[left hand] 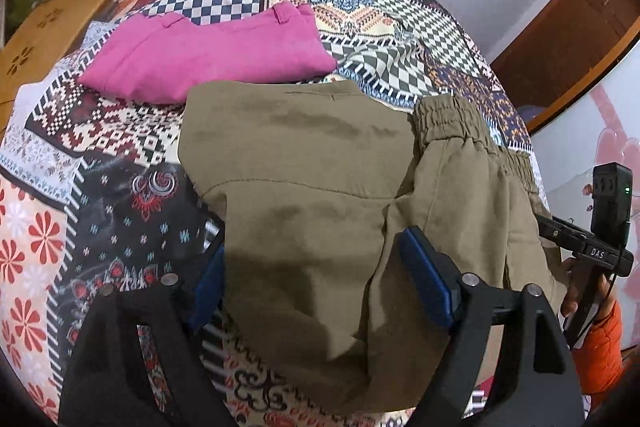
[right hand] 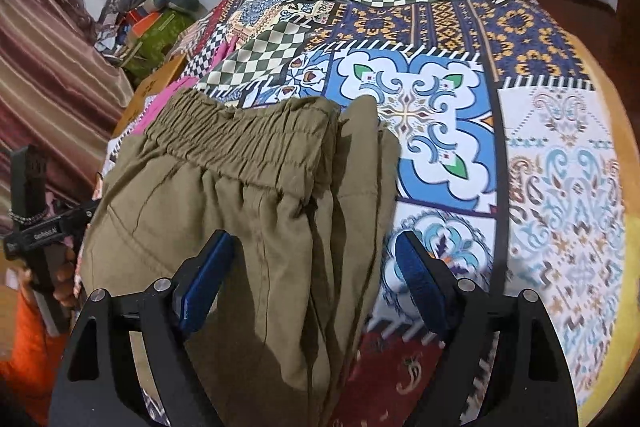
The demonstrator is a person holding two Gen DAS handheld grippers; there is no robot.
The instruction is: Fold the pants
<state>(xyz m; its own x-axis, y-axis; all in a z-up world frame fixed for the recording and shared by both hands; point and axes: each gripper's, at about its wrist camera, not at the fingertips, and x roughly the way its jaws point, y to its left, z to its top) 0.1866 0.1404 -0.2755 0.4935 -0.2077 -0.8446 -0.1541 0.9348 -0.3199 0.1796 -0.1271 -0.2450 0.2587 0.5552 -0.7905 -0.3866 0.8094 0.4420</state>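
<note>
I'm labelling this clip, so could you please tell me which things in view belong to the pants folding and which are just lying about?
Part of the job:
- olive pants, lying on the bedspread
- left hand-held gripper, open
- right hand-held gripper, open

Just lying about:
- pink garment, already folded
- patchwork bedspread
- clutter by the wall

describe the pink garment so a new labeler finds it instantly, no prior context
Start at the bed covered by the patchwork bedspread. The olive pants lie on it near the camera; just beyond them, toward the wall, sits the pink garment, folded into a flat stack. It is the only solid magenta piece there, with belt loops along its far edge, where the olive pair has a gathered elastic waistband.
</note>
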